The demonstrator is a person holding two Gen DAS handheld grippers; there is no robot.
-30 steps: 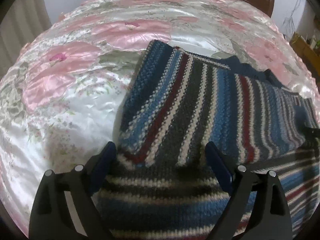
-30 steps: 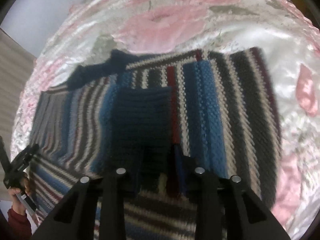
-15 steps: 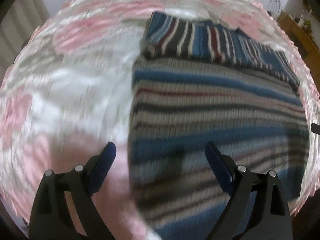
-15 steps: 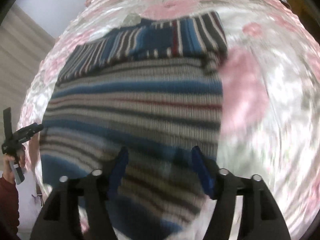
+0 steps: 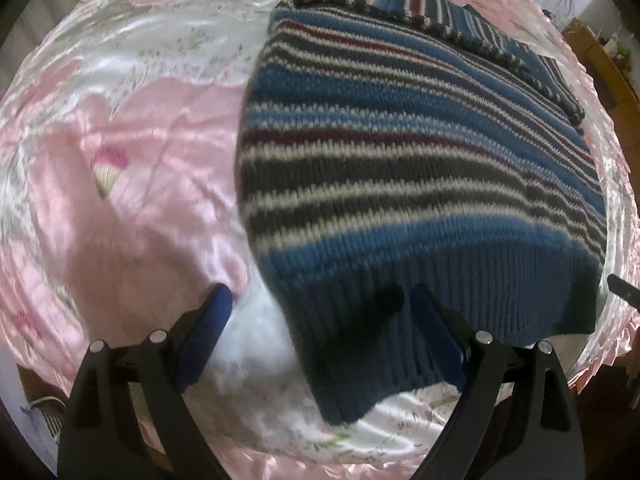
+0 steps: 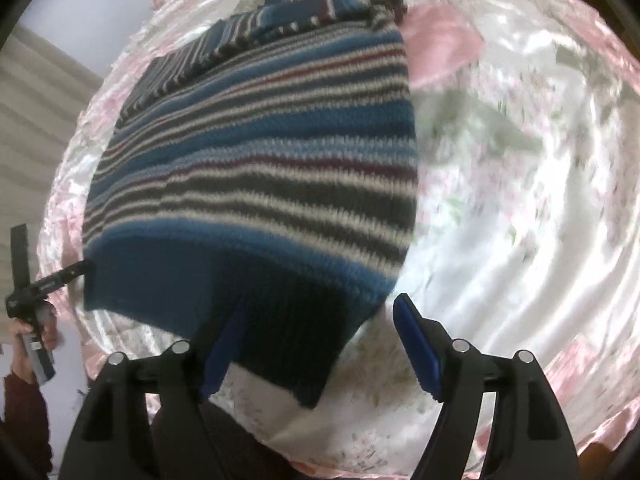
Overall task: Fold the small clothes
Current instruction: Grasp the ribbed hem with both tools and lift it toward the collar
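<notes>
Left wrist view: the striped knit sweater [image 5: 420, 152] lies on the bed's pink floral satin bedspread [image 5: 120, 168], filling the frame from 12 to 4 o'clock, its ribbed blue hem [image 5: 400, 320] at 6 o'clock. The left gripper [image 5: 316, 332] stands with jaws spread wide and nothing between them, straddling the hem's corner. The satin looks slick, so a pinch here could drag the whole sweater rather than lift one layer, and the folded sleeves at 1 o'clock could slide apart. A second ago this camera sat low over the folded sleeve; now it is back at the hem.

Right wrist view: the sweater runs from 12 to 7 o'clock, hem nearest. The right gripper [image 6: 316, 344] is also wide apart and empty, its left finger [image 6: 224, 344] over the hem's edge, its right finger over bare bedspread. The person's other hand [image 6: 34, 322] with the left gripper shows at 8 o'clock. If the two grippers catch the hem unevenly, the fold would likely skew. A second ago this gripper was narrower and over the sleeves.
</notes>
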